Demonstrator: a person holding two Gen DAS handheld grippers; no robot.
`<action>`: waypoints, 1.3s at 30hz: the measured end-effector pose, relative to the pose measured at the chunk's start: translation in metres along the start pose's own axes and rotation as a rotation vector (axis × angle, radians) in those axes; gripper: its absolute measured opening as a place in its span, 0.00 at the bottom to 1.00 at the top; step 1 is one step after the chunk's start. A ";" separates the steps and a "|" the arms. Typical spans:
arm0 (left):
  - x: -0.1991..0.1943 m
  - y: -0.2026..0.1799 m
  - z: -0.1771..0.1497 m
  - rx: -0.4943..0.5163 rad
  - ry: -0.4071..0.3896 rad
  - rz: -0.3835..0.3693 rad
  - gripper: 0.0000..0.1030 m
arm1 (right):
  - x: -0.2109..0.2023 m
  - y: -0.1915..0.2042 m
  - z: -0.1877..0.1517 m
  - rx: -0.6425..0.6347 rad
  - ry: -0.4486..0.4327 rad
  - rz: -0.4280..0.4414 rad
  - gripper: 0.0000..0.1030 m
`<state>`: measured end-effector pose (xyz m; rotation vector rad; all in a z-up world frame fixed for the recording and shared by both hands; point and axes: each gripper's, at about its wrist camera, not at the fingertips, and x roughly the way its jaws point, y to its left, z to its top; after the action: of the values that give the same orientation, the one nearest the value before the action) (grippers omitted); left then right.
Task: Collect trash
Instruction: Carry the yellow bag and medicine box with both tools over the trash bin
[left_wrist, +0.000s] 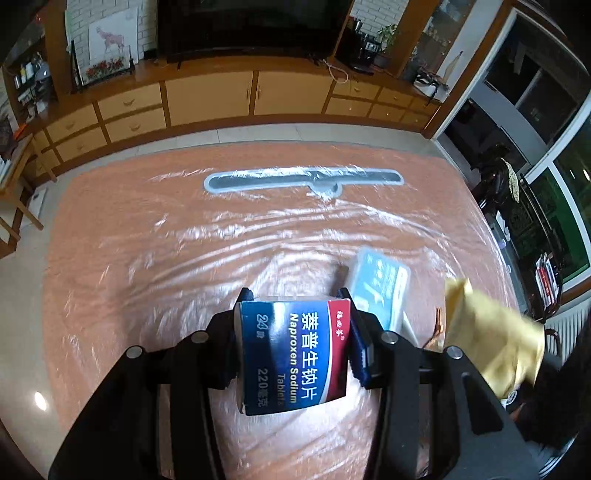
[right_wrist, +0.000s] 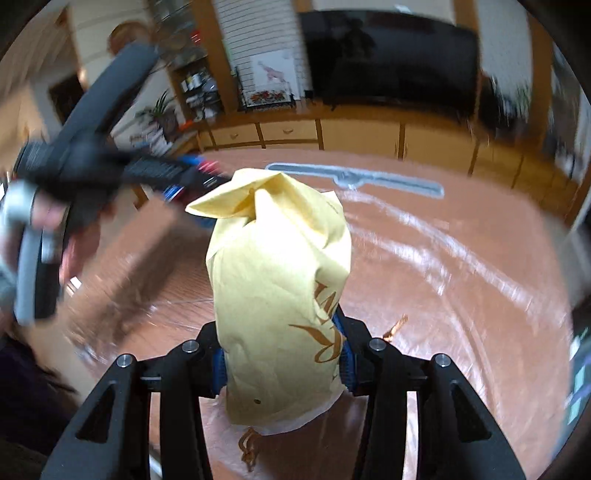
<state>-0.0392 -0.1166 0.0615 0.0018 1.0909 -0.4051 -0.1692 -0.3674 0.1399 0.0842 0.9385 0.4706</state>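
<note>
The left gripper and right gripper are showing black linkages, silver screws beside blue finger pads.

We see a reddish-brown tabletop under wrinkled clear plastic film. On it lie a light-blue packet near right and a long grey strip at the far side.

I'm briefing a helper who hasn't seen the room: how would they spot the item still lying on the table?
On the plastic-covered orange table, look just right of the left claw. There lies a flat pale-blue packet, the only piece no claw holds.
</note>
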 end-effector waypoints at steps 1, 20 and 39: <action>-0.005 -0.001 -0.007 0.000 -0.009 -0.003 0.46 | -0.002 -0.005 -0.002 0.039 0.001 0.022 0.43; -0.054 -0.017 -0.115 -0.026 -0.150 -0.038 0.46 | -0.035 -0.003 -0.059 0.181 0.032 0.073 0.43; -0.079 -0.025 -0.161 0.050 -0.149 -0.068 0.46 | -0.069 0.031 -0.104 0.174 0.042 0.065 0.43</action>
<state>-0.2175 -0.0829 0.0586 -0.0212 0.9353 -0.4854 -0.2970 -0.3827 0.1382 0.2637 1.0186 0.4516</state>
